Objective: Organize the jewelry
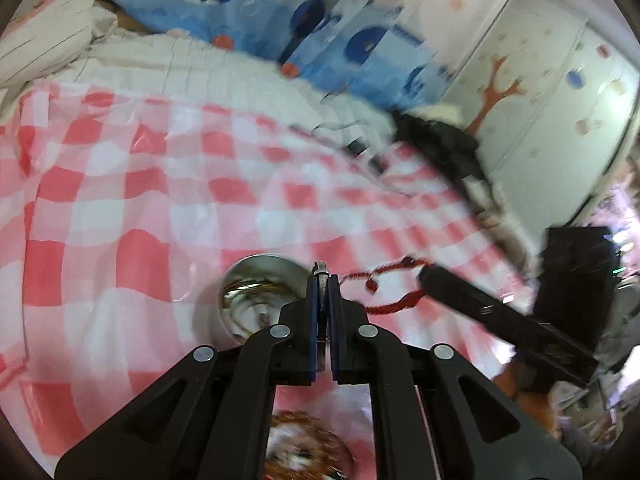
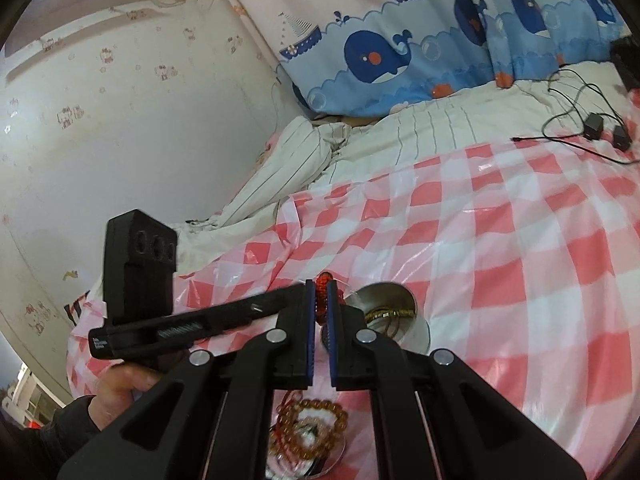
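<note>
My left gripper (image 1: 322,280) is shut on a thin silver metal piece (image 1: 321,270) tied to a red cord (image 1: 386,280). The cord runs right to my right gripper, seen as a black bar (image 1: 492,316). In the right wrist view my right gripper (image 2: 321,294) is shut on the red cord (image 2: 322,285). The left gripper shows there as a black bar (image 2: 192,326) at the left. A steel bowl (image 1: 256,280) holding gold chains sits just beyond both grippers, and it also shows in the right wrist view (image 2: 394,310). An amber bead bracelet (image 2: 316,424) lies on a clear dish below.
A red-and-white checked plastic sheet (image 2: 500,260) covers the bed. Black chargers and cables (image 2: 592,128) lie at the far right. Striped bedding (image 2: 304,156), whale-print curtains (image 2: 400,56) and a wall (image 2: 120,120) stand behind.
</note>
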`<state>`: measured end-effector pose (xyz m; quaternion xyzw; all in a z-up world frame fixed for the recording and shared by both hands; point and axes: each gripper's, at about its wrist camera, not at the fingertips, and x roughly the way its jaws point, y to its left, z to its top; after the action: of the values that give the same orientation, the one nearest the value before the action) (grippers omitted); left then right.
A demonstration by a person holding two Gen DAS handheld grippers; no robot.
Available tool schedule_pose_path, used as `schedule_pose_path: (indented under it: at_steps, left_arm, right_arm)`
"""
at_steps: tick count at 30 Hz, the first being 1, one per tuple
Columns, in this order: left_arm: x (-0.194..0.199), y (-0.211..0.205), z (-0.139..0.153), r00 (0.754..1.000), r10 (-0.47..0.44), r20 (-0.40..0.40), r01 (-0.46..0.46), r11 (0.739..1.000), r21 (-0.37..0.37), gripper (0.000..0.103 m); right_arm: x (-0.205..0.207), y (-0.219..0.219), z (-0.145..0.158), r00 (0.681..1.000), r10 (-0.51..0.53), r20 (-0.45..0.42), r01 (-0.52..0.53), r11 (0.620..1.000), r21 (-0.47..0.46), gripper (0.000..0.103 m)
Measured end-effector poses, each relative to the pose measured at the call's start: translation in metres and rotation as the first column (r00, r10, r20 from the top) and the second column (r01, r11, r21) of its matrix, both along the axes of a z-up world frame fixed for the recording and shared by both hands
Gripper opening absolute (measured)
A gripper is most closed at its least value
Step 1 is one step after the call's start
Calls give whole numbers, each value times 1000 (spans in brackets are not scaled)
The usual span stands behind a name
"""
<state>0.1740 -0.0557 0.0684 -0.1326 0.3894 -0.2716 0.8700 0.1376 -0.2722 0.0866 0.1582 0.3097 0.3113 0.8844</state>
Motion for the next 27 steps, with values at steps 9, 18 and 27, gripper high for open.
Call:
schedule_pose_path:
  at_steps: [9,18,27]
  left_arm:
    - [-7,9,-3,998,59,-9,-56,985,163,35]
    - [-85,54,-14,993,117,-25,-109,972,206,49]
    - [-87,33,-29,997,75,-29,-61,945,323,49]
  right_arm:
    - [18,-4,-32,990,-56,-129,40,992,-120,9]
    - [-59,-7,-36,985,-12,-170,-3,996,-88,31]
    - [-59,15,-57,977,22,-212,-49,992,-120,34]
